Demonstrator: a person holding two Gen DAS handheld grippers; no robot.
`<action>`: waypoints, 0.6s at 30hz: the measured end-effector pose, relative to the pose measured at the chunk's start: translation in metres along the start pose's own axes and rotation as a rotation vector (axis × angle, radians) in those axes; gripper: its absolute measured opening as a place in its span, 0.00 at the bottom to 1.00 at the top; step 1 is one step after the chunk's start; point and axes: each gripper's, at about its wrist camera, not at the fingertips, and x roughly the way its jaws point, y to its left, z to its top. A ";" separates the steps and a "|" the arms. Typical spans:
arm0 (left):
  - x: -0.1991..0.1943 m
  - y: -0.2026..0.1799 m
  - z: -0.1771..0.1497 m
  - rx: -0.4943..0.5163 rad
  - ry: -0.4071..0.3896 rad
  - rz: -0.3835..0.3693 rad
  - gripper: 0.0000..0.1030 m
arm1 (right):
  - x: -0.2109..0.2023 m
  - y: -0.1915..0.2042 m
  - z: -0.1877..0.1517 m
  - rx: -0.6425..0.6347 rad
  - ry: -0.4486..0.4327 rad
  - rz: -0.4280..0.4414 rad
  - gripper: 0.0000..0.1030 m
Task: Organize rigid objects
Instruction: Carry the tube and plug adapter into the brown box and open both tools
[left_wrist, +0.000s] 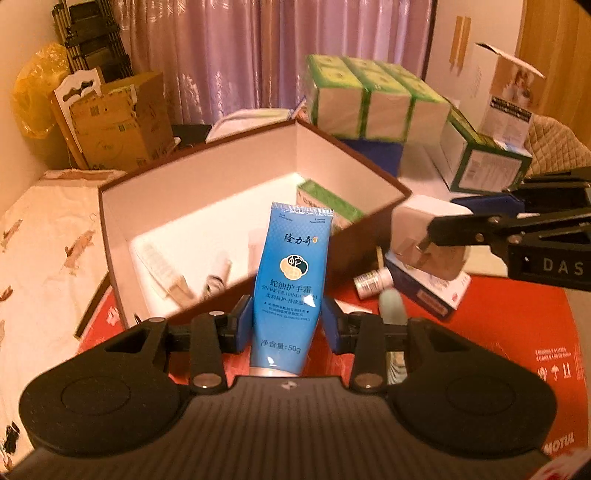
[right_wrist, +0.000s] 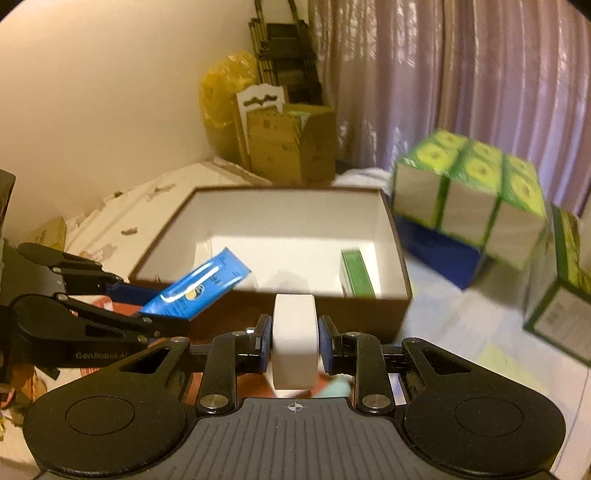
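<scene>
Left gripper (left_wrist: 286, 321) clamped on a blue plastic hand-cream tube (left_wrist: 291, 280), right gripper (right_wrist: 293, 341) clamped on a white rounded plastic charger block (right_wrist: 294, 343), both held at the near edge of the open brown white-lined cardboard box (right_wrist: 207, 221), a green carton (right_wrist: 356, 273) inside by its right wall.

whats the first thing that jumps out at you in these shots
The bright blue hand cream tube, clamped upright in the left gripper just in front of the big open brown box. Next, the white charger plug pinched in the right gripper, also facing the box. Behind the box at right sits a stack of green tissue packs.
</scene>
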 end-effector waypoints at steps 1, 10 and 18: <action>0.001 0.002 0.004 0.002 -0.007 0.007 0.33 | 0.003 0.001 0.006 -0.004 -0.009 0.003 0.22; 0.016 0.026 0.043 -0.009 -0.027 0.032 0.33 | 0.039 0.003 0.047 -0.033 -0.036 0.020 0.22; 0.058 0.051 0.070 -0.024 0.021 0.035 0.33 | 0.091 -0.006 0.075 -0.015 0.000 0.005 0.23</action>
